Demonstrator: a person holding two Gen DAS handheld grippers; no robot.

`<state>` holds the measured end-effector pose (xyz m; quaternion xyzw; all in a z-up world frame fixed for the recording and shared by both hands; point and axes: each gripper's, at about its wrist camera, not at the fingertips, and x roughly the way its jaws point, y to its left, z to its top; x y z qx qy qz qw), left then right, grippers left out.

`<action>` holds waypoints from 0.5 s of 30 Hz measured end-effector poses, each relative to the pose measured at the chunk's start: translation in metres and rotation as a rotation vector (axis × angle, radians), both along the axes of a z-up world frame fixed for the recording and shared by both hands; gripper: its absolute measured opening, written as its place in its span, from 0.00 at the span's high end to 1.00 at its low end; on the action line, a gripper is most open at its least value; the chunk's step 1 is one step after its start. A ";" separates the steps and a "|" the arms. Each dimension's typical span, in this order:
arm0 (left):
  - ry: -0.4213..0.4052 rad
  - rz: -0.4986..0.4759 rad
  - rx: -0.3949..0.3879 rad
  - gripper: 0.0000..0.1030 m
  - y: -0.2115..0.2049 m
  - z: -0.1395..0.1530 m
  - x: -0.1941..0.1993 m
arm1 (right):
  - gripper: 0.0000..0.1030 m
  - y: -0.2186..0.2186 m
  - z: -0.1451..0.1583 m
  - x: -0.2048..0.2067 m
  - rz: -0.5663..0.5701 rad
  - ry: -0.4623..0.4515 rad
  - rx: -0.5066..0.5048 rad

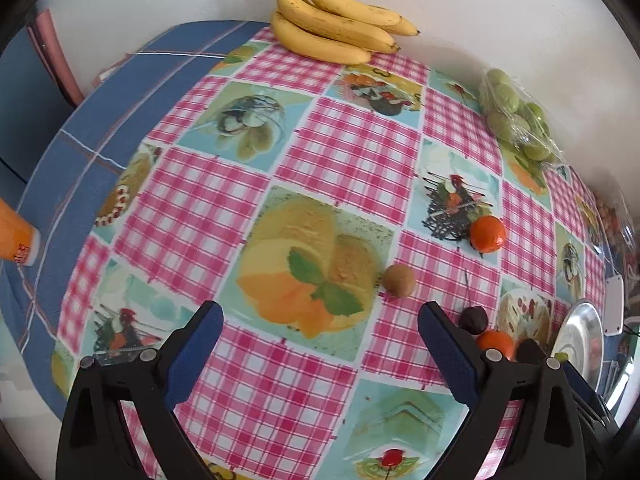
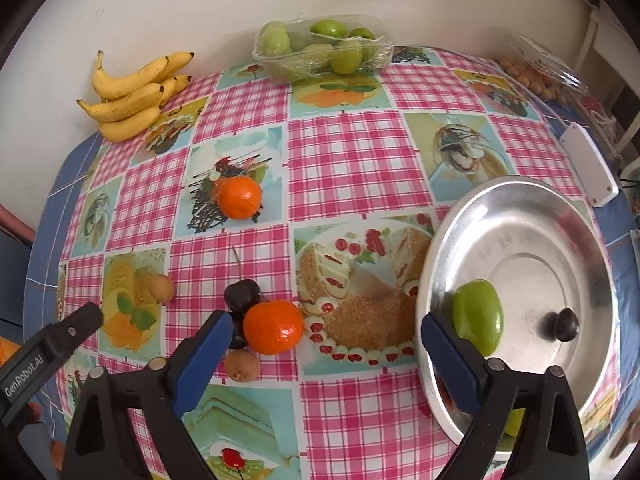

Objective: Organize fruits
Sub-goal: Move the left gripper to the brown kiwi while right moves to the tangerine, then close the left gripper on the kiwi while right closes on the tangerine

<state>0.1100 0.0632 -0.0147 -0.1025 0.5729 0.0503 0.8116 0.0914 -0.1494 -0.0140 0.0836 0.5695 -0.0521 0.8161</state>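
A round table is standing against a pale wall, and a tablecloth [image 2: 352, 152] with pink checks and dessert pictures is covering it.

In the left wrist view, the left gripper [image 1: 320, 316] is pointing steeply down at the cloth. Its blue-padded jaws are standing wide apart with nothing between them. A bunch of bananas [image 1: 336, 20] is lying at 12 o'clock by the wall, and a wrapped tray of green fruits [image 1: 516, 116] at 2 o'clock. A small brown fruit [image 1: 398, 280] is lying just beyond the right finger, at about 1 o'clock from the tongs. A mandarin [image 1: 487, 233] is lying further out, at 2 o'clock.

In the right wrist view, the right gripper [image 2: 326, 328] is also pointing steeply down. Its jaws are apart and they are gripping nothing. At 9 o'clock the other gripper is entering the view, and the writing "GenRobot.AI" is readable on its black arm. A second mandarin [image 2: 273, 327] is lying between the two fingers, near the left one, and the pads are not touching it. Dark cherries [image 2: 242, 295] are touching this mandarin at its 10 o'clock side, and another brown fruit [image 2: 241, 365] is lying at its 7 o'clock side. A metal plate [image 2: 520, 208] is standing at 3 o'clock. It is holding a green fruit [image 2: 478, 317], just behind the right finger, and one dark fruit [image 2: 565, 324].
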 end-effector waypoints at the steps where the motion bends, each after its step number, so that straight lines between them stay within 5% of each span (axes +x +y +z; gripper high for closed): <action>1: 0.004 -0.011 -0.013 0.05 -0.002 -0.002 0.002 | 0.16 0.000 -0.001 0.002 0.006 0.005 0.007; 15: -0.005 -0.091 -0.055 0.07 -0.022 -0.023 0.036 | 0.30 0.008 -0.025 0.015 0.037 0.071 0.070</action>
